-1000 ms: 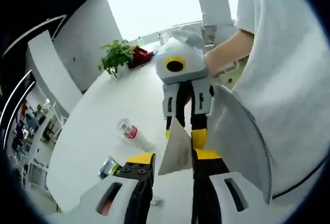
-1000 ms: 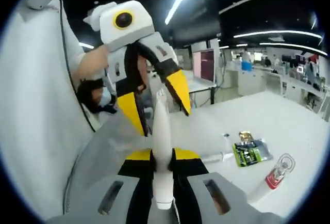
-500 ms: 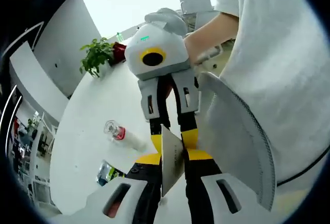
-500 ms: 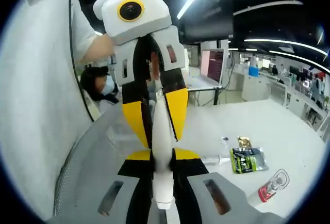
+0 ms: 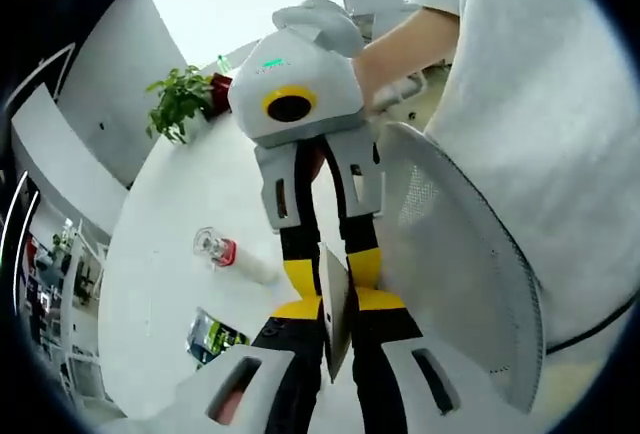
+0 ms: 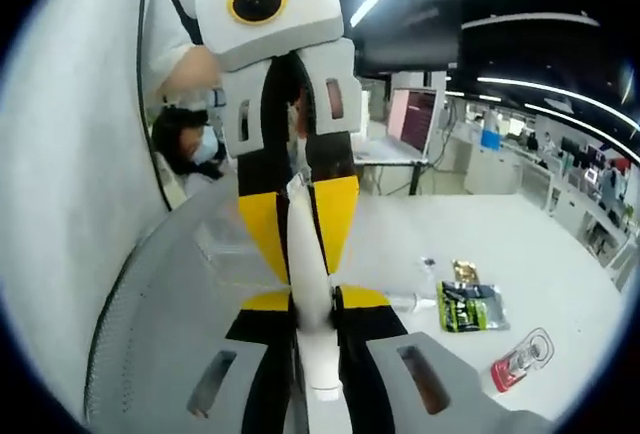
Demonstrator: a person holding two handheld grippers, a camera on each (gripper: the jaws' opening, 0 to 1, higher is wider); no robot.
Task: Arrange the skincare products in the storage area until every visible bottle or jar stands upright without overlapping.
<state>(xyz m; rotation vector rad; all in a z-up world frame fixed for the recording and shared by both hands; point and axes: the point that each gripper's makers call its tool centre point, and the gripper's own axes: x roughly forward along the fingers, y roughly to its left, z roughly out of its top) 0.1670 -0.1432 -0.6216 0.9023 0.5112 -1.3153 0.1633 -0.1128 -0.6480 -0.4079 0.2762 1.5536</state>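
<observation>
A white worktop [image 5: 190,204] carries a clear bottle [image 5: 232,257] with a red band, lying on its side, and near it a flat green sachet [image 5: 215,336]. In the right gripper view the sachet [image 6: 466,307] lies between a small tube [image 6: 408,304] and the bottle [image 6: 520,359]. A potted plant [image 5: 178,104] stands at the worktop's far edge.

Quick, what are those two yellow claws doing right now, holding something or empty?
Left gripper: closed on one end of a flat white tube.
Right gripper: closed on the other end of the same tube.
</observation>
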